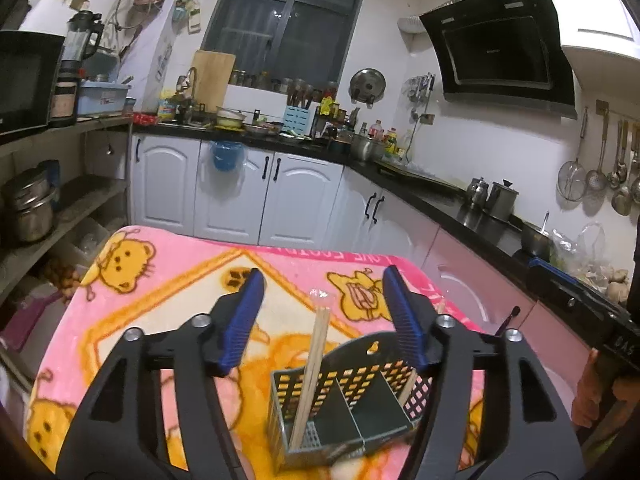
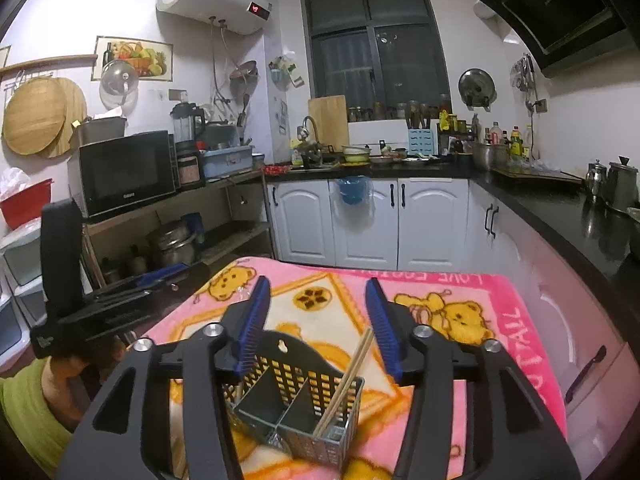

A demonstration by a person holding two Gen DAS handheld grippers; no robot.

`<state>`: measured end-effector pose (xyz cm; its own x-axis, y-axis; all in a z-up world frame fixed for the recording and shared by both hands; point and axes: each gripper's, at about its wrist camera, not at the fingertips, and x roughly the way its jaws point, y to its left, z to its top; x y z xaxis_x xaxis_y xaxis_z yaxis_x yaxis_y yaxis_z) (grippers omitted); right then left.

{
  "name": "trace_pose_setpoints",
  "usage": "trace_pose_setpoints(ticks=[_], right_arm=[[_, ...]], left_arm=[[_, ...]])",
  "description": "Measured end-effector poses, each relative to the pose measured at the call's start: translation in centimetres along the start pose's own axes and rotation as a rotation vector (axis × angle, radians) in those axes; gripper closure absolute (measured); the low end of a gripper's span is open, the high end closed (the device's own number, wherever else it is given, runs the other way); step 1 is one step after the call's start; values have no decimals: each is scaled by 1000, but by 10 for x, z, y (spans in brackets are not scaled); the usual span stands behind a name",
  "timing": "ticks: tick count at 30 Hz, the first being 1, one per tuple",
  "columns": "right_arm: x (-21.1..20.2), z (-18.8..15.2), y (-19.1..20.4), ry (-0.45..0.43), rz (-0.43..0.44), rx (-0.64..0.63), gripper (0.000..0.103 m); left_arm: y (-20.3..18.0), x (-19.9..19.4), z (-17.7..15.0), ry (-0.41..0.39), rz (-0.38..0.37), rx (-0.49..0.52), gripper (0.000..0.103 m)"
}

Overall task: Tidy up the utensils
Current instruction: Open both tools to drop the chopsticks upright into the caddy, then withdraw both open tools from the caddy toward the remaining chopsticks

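Note:
A grey perforated utensil caddy [image 1: 352, 396] with two compartments stands on the pink bear blanket [image 1: 168, 280]. Wooden chopsticks [image 1: 310, 376] lean in its left compartment in the left wrist view. More sticks [image 1: 408, 386] show at its right side, partly hidden by my finger. My left gripper [image 1: 324, 280] is open and empty above the caddy. In the right wrist view the caddy [image 2: 300, 408] holds chopsticks [image 2: 346, 384] in its right compartment. My right gripper [image 2: 316, 288] is open and empty above it.
The blanket-covered table [image 2: 500, 320] sits in a kitchen. White cabinets [image 2: 360, 220] and a black counter [image 2: 560, 208] run behind and to the right. A shelf with a microwave [image 2: 124, 172] stands left. The other gripper [image 2: 120, 300] shows at the left.

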<state>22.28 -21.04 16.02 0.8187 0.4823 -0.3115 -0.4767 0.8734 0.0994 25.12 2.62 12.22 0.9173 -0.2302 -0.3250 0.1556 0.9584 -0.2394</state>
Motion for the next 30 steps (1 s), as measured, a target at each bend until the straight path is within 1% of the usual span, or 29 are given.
trace_pose_setpoints(ticks=[2, 6, 7, 8, 10, 11, 12, 14, 16, 19, 23, 30], right_arm=[[-3, -2, 1, 1, -2, -5, 51], [-11, -8, 3, 2, -9, -7, 46], [-14, -9, 4, 0, -16, -8, 43], [-15, -9, 4, -1, -18, -8, 42], [-21, -12, 5, -3, -19, -12, 42], [-22, -14, 5, -3, -22, -13, 41], [-26, -16, 6, -4, -25, -15, 41], [-29, -17, 7, -6, -26, -15, 37], [-33, -19, 7, -6, -31, -16, 36], [-41, -27, 10, 0, -32, -21, 36], [-50, -35, 14, 8, -32, -28, 36], [-60, -49, 24, 32, -8, -38, 36]], left_arm=[[2, -5, -2, 1, -4, -8, 37], [3, -16, -5, 5, -2, -18, 27], [3, -20, -6, 2, 2, -20, 21], [4, -23, -7, -2, 5, -24, 18], [6, -30, -9, -6, 3, -33, 16], [7, -34, -10, -7, 3, -37, 12], [8, -37, -11, -7, 4, -41, 11], [8, -41, -13, -5, 8, -49, 11], [9, -46, -15, -4, 17, -57, 11], [9, -53, -21, -9, 42, -58, 11], [10, -63, -29, -3, 44, -70, 11], [13, -75, -45, 19, 72, -76, 11]])
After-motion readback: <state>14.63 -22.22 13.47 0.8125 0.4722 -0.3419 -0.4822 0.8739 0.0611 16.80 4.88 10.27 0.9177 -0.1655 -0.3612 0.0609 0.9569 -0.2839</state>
